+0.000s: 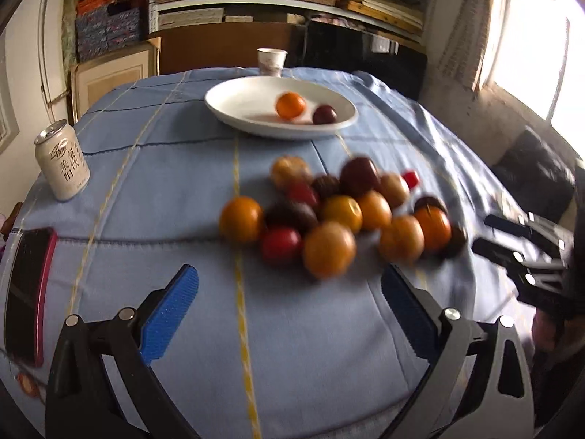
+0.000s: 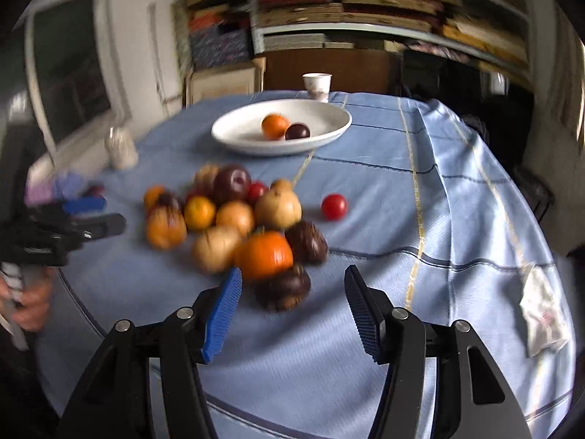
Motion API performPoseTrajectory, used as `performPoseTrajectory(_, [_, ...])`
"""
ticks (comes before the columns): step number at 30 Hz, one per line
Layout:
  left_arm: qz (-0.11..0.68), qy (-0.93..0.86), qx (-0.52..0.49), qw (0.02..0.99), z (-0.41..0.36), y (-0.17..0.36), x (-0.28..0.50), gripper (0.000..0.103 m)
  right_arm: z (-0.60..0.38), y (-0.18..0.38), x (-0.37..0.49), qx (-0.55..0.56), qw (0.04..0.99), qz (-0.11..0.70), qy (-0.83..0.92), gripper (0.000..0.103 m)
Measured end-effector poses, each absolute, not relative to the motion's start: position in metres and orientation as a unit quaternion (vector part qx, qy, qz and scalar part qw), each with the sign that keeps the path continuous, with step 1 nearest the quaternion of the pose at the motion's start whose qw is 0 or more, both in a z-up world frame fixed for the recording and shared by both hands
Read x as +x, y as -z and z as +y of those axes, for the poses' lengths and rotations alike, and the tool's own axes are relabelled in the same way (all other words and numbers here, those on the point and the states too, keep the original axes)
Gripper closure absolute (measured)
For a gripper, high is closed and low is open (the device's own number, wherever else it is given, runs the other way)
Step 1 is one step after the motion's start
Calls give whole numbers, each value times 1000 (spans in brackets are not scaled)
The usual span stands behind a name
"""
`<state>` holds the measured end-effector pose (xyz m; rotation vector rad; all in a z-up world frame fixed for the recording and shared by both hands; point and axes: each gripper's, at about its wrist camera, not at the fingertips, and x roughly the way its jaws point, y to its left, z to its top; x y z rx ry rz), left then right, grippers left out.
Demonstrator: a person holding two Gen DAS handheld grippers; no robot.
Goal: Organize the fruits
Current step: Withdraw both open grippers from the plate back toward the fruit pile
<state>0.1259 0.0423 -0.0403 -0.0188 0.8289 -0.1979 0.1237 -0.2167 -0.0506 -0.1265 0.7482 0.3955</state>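
two fruits [image 2: 285,128] in one plate [image 2: 234,135], one cup [image 2: 317,86], one can [image 1: 62,161]

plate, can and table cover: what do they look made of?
Plate: looks like glazed ceramic, white with a soft sheen, though melamine is possible. Can: metal, probably aluminium, with a bright silver rim and printed matte-white body. Table cover: woven fabric, matte blue, with folds at the edge and stitched stripes.

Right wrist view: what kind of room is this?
Probably a home room used for storage: shelves of stacked flat goods, a cloth-covered table, and a window.
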Motion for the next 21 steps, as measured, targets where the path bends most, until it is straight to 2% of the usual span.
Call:
performPoseTrajectory(13, [402, 117, 11, 908, 32, 55, 111, 5, -210, 75, 137, -40, 875, 413, -249, 44])
performPoseTrajectory(21, [408, 124, -14, 904, 38, 56, 114, 5, -211, 80, 145, -23, 861, 437, -260, 44])
